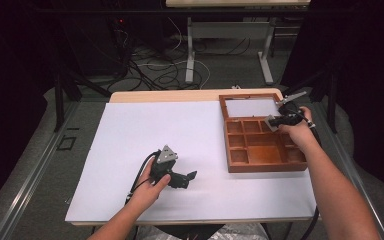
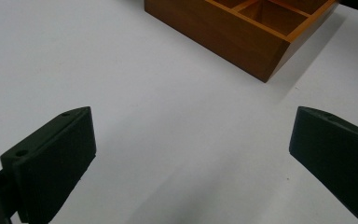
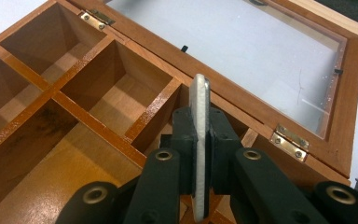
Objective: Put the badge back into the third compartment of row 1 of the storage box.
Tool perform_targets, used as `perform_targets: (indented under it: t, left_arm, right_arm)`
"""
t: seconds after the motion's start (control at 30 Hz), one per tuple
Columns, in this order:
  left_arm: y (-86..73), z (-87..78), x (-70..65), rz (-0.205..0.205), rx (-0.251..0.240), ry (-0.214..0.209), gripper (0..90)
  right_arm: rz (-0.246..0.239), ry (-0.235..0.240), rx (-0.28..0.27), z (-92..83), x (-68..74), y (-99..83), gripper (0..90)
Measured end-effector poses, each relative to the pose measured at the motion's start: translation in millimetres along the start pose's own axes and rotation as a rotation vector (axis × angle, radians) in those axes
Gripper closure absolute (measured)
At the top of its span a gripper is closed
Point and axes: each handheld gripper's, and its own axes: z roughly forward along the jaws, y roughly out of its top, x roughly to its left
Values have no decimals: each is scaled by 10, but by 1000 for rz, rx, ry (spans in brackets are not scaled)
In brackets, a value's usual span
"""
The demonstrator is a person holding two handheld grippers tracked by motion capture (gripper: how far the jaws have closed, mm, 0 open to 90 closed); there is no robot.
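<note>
1. The right gripper (image 3: 200,154) is clenched on a thin white flat piece (image 3: 200,116), held upright on edge between its jaws.
2. That piece hangs over the compartments of the open wooden box (image 1: 240,167), near the hinged side; the glass-paned lid (image 3: 242,42) lies folded back.
3. The left gripper (image 1: 182,179) rests released on the white surface (image 1: 145,130), jaws wide apart, nothing between them, well apart from the box.

High view overhead; tool views share box (image 1: 267,160)

No readable text, labels, brands or numbers anywhere.
</note>
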Motion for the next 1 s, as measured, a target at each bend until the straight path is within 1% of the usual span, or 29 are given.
perform_targets:
  t: [0.03,0.1,0.13,0.17,0.2,0.23,0.33,0.4,0.43,0.5,0.53,0.6,0.67,0.7,0.77,0.8,0.83,0.9,0.97,1.0]
  left_arm:
    - [0,0,-1,0,0,0,9]
    - [0,5,-7,-3,-5,0,9]
    - [1,5,-4,4,-5,0,9]
    - [3,0,-2,4,1,-5,9]
    - [1,6,-6,0,-7,0,9]
    - [1,0,-5,-1,0,0,9]
    - [4,-2,2,3,-7,0,9]
    - [9,-11,5,-2,-4,-6,9]
    - [10,-13,6,-1,-5,-3,9]
    - [11,-16,10,-1,-5,1,9]
    - [12,-18,12,0,-6,2,9]
    - [10,-16,13,-5,-16,7,9]
    - [16,-29,20,-13,-12,-1,9]
    - [19,-36,26,-7,-11,5,9]
    - [19,-38,29,-8,-22,13,9]
    - [19,-42,27,-14,-23,14,9]
    - [20,-44,26,-17,-27,18,9]
    - [24,-49,23,-22,-27,20,9]
    - [31,-53,26,-18,-30,22,9]
    - [36,-62,31,-15,-24,19,8]
  right_arm:
    - [3,3,0,5,6,0,840]
    - [-8,4,9,11,14,-2,839]
    - [-9,3,11,12,20,-1,837]
    - [-2,-2,8,17,28,2,825]
    - [7,5,2,13,35,6,798]
    - [17,-5,-2,11,38,9,762]
    - [7,-17,-20,-6,41,17,693]
    - [22,-18,-38,-27,54,24,649]
    - [31,-22,-44,-38,63,29,630]
    - [29,-20,-56,-68,77,40,601]
    - [43,-21,-60,-91,96,46,590]
    - [48,-13,-93,-128,125,56,559]
    - [69,9,-110,-168,162,63,526]
    - [80,12,-116,-189,184,66,507]
    - [101,25,-122,-240,227,69,492]
    - [111,28,-133,-267,244,67,459]
    - [131,31,-148,-294,269,66,419]
    - [157,47,-187,-342,320,65,357]
    - [161,48,-201,-390,385,61,293]
    - [163,57,-213,-410,425,57,273]
